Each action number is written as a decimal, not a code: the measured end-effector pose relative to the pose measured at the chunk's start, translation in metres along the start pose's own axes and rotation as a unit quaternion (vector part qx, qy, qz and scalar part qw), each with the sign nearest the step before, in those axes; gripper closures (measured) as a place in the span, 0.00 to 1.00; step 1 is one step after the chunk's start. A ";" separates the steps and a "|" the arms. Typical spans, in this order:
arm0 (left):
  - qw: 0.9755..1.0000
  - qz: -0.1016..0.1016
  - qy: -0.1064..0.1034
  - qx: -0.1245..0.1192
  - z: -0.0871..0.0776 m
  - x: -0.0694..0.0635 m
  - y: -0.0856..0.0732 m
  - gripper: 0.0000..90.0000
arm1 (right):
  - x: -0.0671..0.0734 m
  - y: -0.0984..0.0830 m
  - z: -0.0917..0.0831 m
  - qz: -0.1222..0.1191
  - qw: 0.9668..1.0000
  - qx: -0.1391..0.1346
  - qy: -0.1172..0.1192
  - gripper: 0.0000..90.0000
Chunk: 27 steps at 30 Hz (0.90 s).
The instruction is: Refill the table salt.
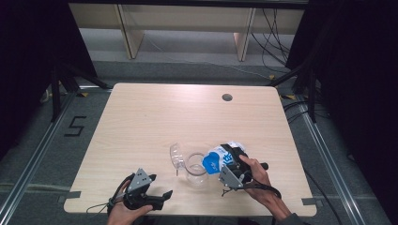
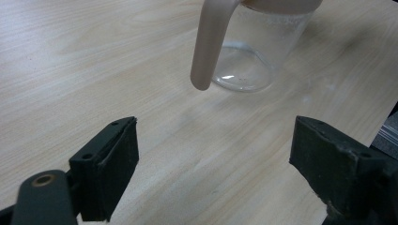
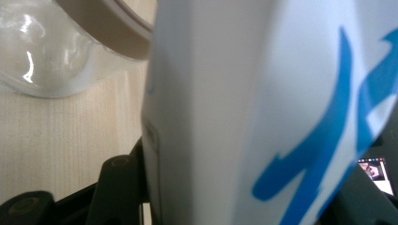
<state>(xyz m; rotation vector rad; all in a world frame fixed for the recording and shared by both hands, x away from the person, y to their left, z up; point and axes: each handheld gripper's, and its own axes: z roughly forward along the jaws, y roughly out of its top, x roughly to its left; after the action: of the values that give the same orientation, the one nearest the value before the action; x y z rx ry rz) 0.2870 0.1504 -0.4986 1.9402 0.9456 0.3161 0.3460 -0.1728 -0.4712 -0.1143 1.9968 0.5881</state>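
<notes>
A clear jug [image 1: 196, 168] with a beige rim and handle stands near the table's front middle, its clear lid [image 1: 177, 155] flipped up on the left. My right gripper [image 1: 231, 158] is shut on a white and blue carton [image 1: 217, 160], which is tipped leftward with its top over the jug's mouth. In the right gripper view the carton [image 3: 263, 108] looms close, one black finger [image 3: 119, 187] pressed against its side and the jug's rim [image 3: 108, 33] just beyond. My left gripper [image 1: 162, 185] rests open at the front left. Its view shows the jug [image 2: 248, 51] and handle [image 2: 209, 47] ahead of the spread jaws [image 2: 213, 164].
The light wooden table [image 1: 141, 122] has a round cable hole [image 1: 227, 97] at the back right. A black mark like a 5 [image 1: 75, 125] is on the floor to the left. Wooden furniture legs [image 1: 131, 33] and cables lie behind the table.
</notes>
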 end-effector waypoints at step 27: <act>1.000 0.001 0.000 0.001 0.000 0.000 0.000 0.17 | 0.000 0.002 -0.001 -0.042 0.999 0.023 -0.010 0.53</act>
<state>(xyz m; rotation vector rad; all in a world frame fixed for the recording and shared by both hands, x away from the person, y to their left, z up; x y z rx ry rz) 0.2870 0.1503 -0.4986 1.9439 0.9454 0.3169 0.3445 -0.1712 -0.4698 -0.1629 1.9741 0.4861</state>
